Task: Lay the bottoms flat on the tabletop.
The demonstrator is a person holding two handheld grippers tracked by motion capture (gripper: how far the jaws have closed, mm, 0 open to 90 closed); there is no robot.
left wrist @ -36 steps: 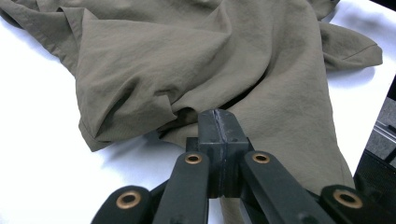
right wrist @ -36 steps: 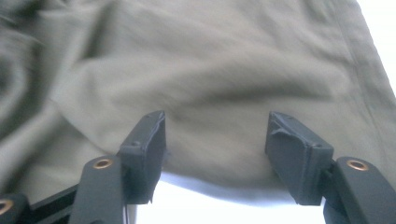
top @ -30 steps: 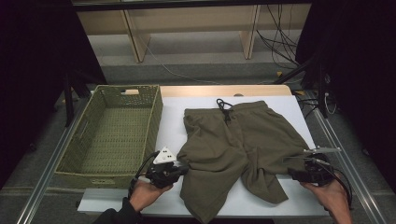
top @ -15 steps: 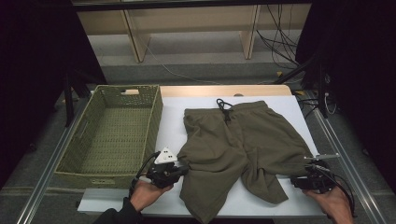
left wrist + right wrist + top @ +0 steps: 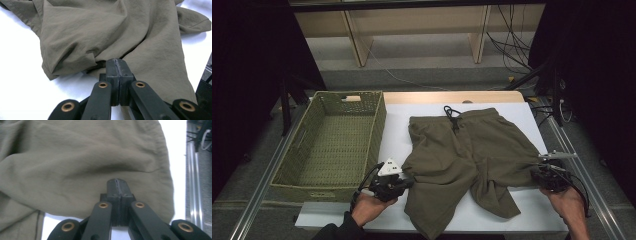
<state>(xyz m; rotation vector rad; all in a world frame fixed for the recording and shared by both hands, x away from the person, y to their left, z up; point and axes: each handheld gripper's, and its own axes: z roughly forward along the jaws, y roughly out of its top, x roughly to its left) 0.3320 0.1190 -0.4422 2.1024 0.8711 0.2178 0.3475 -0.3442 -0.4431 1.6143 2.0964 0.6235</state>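
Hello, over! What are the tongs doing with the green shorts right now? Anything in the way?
Left tongs shut on shorts at one edge. Right tongs just closed on the opposite edge. Shorts rumpled on white table. Basket alongside, nothing blocking.

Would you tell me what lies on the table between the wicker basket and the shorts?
Only bare white table top lies between the green wicker basket and the olive shorts; nearer the person, the left gripper stands in that strip. The high view shows it.

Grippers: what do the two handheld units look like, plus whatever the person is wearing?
Both are black. The left gripper carries a light grey three-cornered plate with dark markings and trails a black cable. The right gripper bears a thin grey plate and a black cable. Brass-coloured pivot rivets on the jaw links. A dark sleeve covers the left forearm.
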